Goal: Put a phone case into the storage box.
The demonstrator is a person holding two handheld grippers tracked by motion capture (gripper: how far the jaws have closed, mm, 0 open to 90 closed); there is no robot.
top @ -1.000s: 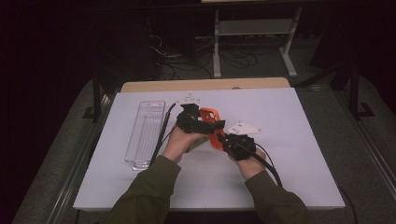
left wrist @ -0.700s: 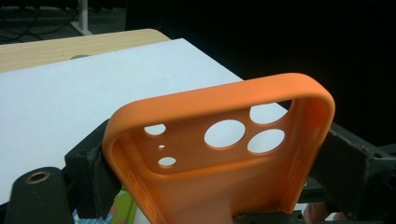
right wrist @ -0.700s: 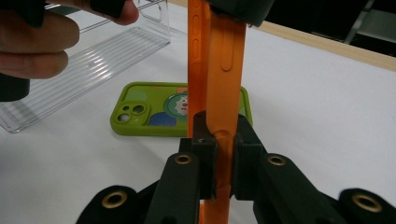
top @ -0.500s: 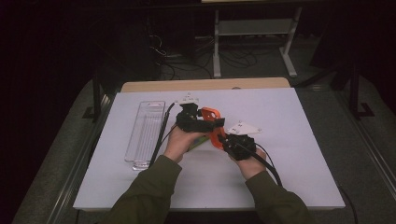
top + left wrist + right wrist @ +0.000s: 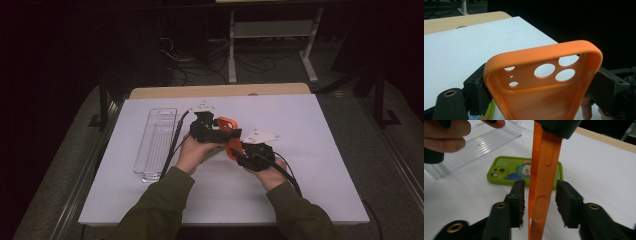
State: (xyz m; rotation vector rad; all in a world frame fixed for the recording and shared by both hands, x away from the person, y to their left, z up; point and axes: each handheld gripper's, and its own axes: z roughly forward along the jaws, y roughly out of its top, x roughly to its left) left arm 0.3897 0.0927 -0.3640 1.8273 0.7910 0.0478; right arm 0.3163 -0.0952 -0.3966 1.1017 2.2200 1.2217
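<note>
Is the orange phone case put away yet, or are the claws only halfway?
Roughly halfway. The left claw is clamped on the orange case. The right claw has just been opening, the case between its pads untouched. Probably left: putting it in the clear tray; the green case lies on the table.

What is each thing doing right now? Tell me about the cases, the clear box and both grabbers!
Orange phone case: lifted off the table, standing on edge, empty.
Left gripper: shut on the orange phone case, having just closed.
Right gripper: open, just been opening; fingers stand apart from the case between them.
Green phone case: lying flat on the table, camera holes up.
Clear tray: empty, lying flat on the table.
</note>
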